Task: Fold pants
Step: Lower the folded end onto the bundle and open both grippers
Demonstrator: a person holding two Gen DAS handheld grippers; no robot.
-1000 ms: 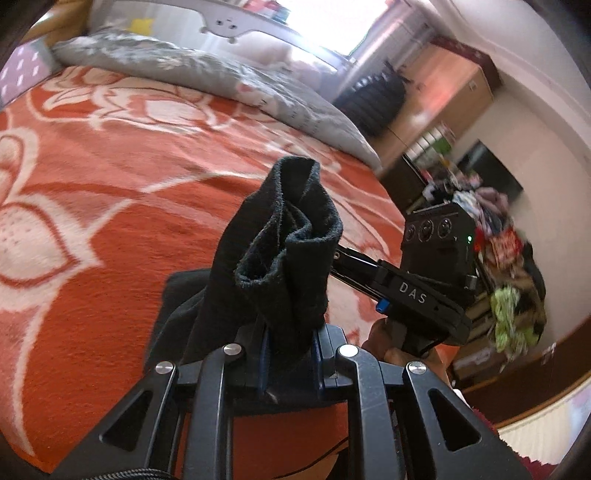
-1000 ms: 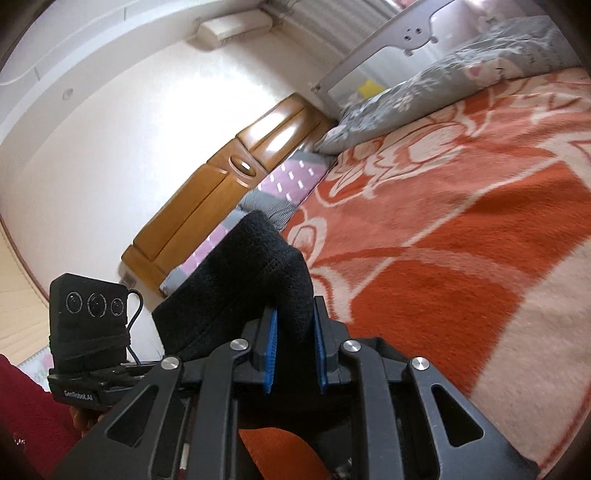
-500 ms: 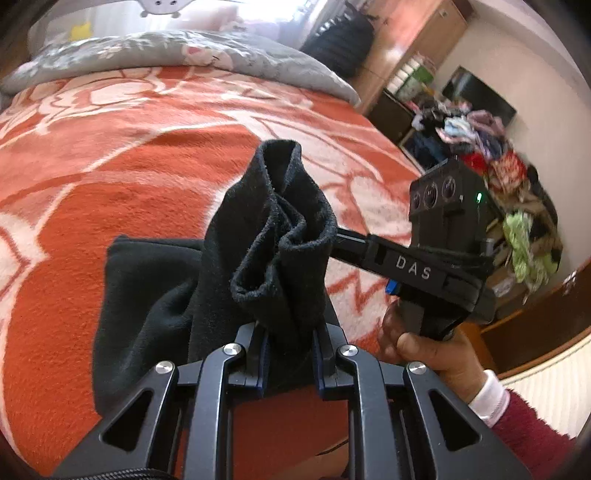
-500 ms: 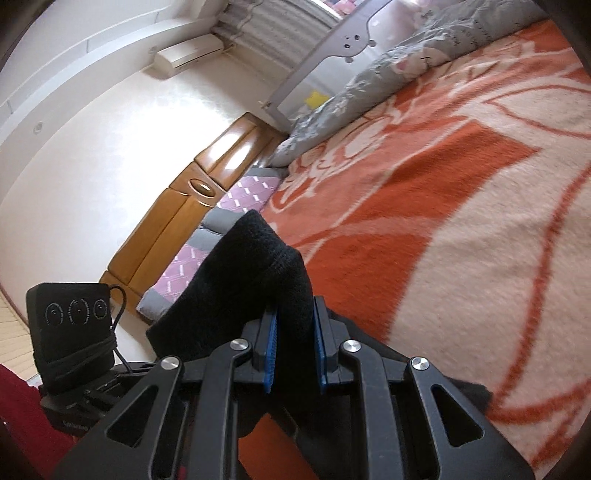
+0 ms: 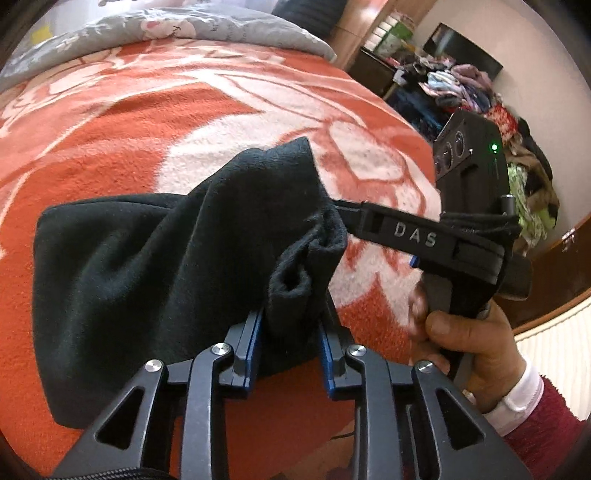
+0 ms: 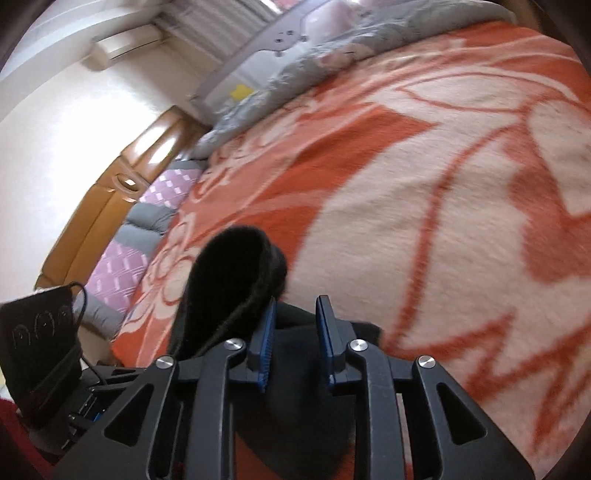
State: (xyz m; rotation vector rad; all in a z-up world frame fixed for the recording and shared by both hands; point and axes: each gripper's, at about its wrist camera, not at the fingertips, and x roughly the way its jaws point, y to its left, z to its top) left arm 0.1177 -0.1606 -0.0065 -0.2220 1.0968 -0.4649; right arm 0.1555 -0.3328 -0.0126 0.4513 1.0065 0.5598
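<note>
The black pants (image 5: 147, 280) lie folded over on the orange and cream blanket (image 5: 155, 122). My left gripper (image 5: 290, 321) has its jaws parted, with a bunched edge of the pants still lying loosely between the blue pads (image 5: 255, 332). My right gripper (image 6: 295, 321) is open; the pants' edge (image 6: 229, 280) has slipped out to the left of its pads, and more black cloth lies under the fingers. The right gripper's body (image 5: 428, 240) shows in the left wrist view, just right of the pants.
A grey quilt (image 5: 184, 29) lies along the far side of the bed. A wooden headboard (image 6: 110, 192) and pink pillows (image 6: 122, 266) are at the left. A pile of clothes (image 5: 491, 110) and a dark screen stand beyond the bed's right edge.
Both grippers have come down toward the blanket with the pants' edge and have opened. The cloth has dropped out of the right gripper and sags in the left.
</note>
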